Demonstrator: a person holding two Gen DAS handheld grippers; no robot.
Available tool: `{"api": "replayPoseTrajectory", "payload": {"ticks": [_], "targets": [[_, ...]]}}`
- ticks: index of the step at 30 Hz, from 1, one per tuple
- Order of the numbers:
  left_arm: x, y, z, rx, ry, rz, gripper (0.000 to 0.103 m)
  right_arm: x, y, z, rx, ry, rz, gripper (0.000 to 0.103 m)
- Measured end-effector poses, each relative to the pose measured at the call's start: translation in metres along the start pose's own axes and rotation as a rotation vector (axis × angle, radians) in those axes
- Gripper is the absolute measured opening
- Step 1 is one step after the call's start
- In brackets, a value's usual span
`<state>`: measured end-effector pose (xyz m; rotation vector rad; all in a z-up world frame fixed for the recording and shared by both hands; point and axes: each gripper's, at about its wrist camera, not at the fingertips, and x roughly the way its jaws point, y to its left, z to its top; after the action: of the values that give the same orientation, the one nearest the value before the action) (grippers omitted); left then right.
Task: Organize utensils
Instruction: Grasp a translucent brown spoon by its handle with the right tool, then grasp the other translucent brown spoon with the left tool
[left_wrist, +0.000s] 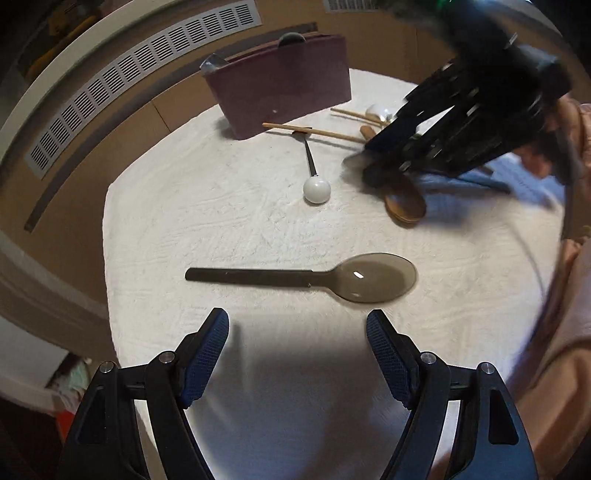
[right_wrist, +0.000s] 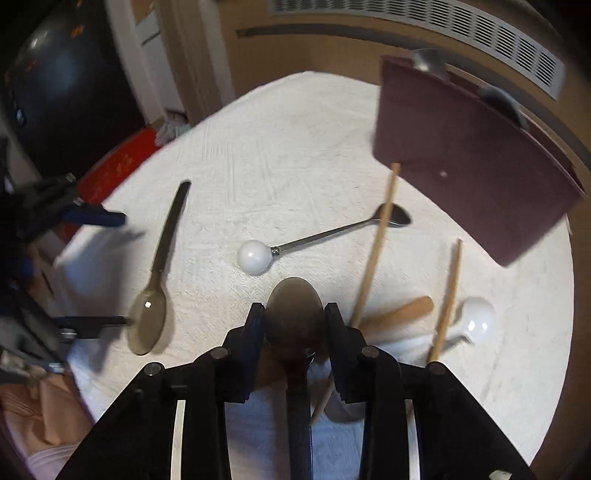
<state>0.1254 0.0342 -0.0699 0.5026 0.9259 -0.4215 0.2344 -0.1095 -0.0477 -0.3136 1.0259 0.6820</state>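
A grey translucent plastic spoon (left_wrist: 306, 278) lies flat on the white cloth just ahead of my open, empty left gripper (left_wrist: 297, 328); it also shows in the right wrist view (right_wrist: 157, 280). My right gripper (right_wrist: 295, 314) is shut on the bowl of a brown wooden spoon (right_wrist: 293, 314), low over the cloth; it shows in the left wrist view (left_wrist: 406, 203). A metal spoon with a white ball handle (right_wrist: 280, 247) lies mid-table. Two wooden chopsticks (right_wrist: 373, 251) and a white ceramic spoon (right_wrist: 476, 321) lie near a maroon utensil holder (right_wrist: 472, 166).
The round table carries a white textured cloth (left_wrist: 221, 206). A light wooden handle (right_wrist: 402, 314) lies by the chopsticks. A blue cloth (right_wrist: 266, 428) lies under my right gripper. The maroon holder (left_wrist: 280, 81) has utensils in it. A wall vent (left_wrist: 140, 77) runs behind the table.
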Motion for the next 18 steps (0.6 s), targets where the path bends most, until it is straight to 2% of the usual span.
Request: {"api": "replayPoseTrajectory", "payload": {"ticks": [3,7,9,12,14,16,18], "targets": [[0.011,0.006,0.015,-0.034,-0.035,-0.008,0.078,-0.029,-0.01,-0.009,0.073,-0.059,0.016,0.029],[0.028,0.024,0.044,-0.113,-0.077,0.039,0.078,-0.065,-0.027,-0.021,0.161,-0.145,0.001,0.029],[0.033,0.036,0.057,-0.16,-0.072,-0.024,0.078,-0.075,-0.034,-0.028,0.192,-0.165,-0.041,0.03],[0.031,0.051,0.069,-0.182,-0.074,-0.219,0.08,-0.084,-0.042,-0.041,0.229,-0.176,-0.082,0.03],[0.032,0.059,0.07,-0.187,-0.075,-0.243,0.085,-0.088,-0.049,-0.05,0.261,-0.18,-0.073,0.03],[0.038,0.071,0.067,-0.222,-0.06,-0.222,0.085,-0.09,-0.057,-0.058,0.3,-0.184,-0.069,0.03],[0.047,0.085,0.06,-0.287,-0.026,-0.252,0.085,-0.089,-0.056,-0.062,0.327,-0.185,-0.072,0.03]]}}
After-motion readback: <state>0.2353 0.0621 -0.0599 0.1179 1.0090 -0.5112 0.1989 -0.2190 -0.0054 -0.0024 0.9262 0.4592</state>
